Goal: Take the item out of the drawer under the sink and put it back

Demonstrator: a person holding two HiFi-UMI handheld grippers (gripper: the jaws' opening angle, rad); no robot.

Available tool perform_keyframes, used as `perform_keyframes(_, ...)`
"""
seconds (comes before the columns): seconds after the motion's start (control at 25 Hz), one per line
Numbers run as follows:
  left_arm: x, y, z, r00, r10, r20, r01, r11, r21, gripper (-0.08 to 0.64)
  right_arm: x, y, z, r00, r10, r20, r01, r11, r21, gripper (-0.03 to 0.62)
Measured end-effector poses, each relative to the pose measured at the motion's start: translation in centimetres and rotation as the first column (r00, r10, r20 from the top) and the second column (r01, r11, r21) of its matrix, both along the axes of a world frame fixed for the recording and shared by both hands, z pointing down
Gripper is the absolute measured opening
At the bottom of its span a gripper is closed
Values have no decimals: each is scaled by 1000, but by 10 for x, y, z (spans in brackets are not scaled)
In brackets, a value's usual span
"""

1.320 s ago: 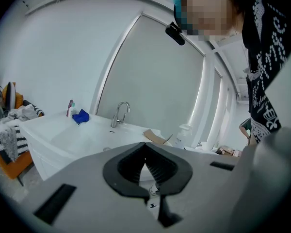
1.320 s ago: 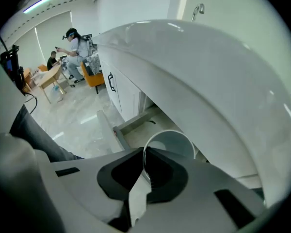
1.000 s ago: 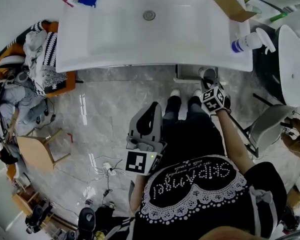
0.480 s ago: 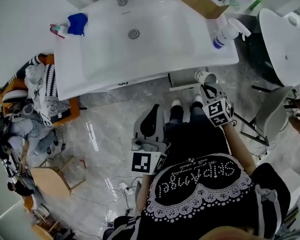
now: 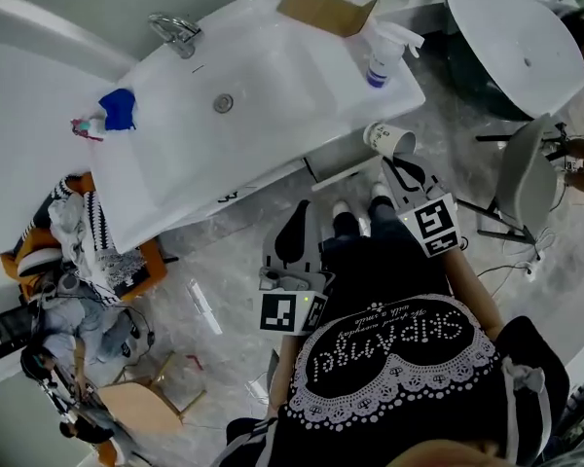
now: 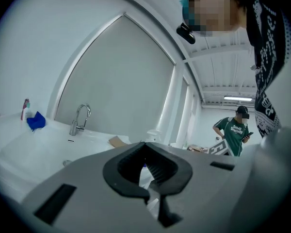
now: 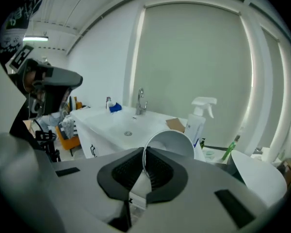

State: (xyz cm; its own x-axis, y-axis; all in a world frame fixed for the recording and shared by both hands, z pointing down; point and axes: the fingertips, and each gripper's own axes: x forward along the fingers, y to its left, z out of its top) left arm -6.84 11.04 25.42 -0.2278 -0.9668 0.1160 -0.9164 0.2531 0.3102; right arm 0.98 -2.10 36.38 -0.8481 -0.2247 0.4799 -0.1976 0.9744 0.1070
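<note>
A white paper cup [image 5: 389,138] lies tilted, mouth toward the floor's right, just off the front right corner of the white sink [image 5: 273,95]. My right gripper [image 5: 397,163] is shut on the cup's wall; in the right gripper view the rim [image 7: 168,141] stands pinched between the black pads. Below the sink's right end a pale drawer front [image 5: 346,174] sticks out. My left gripper [image 5: 297,212] hangs lower, in front of the person's legs, shut with nothing in it. It points at the sink, jaws [image 6: 145,145] together.
A spray bottle [image 5: 381,54], a cardboard piece [image 5: 327,8], a blue cloth [image 5: 119,108] and the faucet [image 5: 178,33] are on the sink top. A white round fixture [image 5: 522,37] and a grey chair [image 5: 522,191] stand at right. Clothes on an orange seat [image 5: 90,253] lie at left.
The head view has swung so the sink now lies slanted. My right gripper has kept its hold and the cup has risen a little toward the sink's corner. The left gripper stays put.
</note>
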Motion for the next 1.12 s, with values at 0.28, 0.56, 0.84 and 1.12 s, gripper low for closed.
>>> perform_keyframes(0.28, -6, -18, -12, 995, 89, 43, -91, 995, 36, 5, 22, -10, -58, 983, 89, 159, -91, 996, 1, 26)
perform_keyframes(0.56, -35, -19, -50, 978, 120, 173, -133, 989, 69, 5, 33, -20, -105, 941, 132, 312, -144, 989, 15, 26)
perform_keyframes(0.84, -45, -3, -48, 977, 120, 178, -132, 990, 57, 5, 41, -14, -128, 908, 180, 378, -178, 983, -39, 26)
perform_keyframes(1.12, -38, 2, -43, 978, 128, 165, -137, 990, 41, 5, 48, -6, -124, 909, 177, 378, -162, 984, -71, 26)
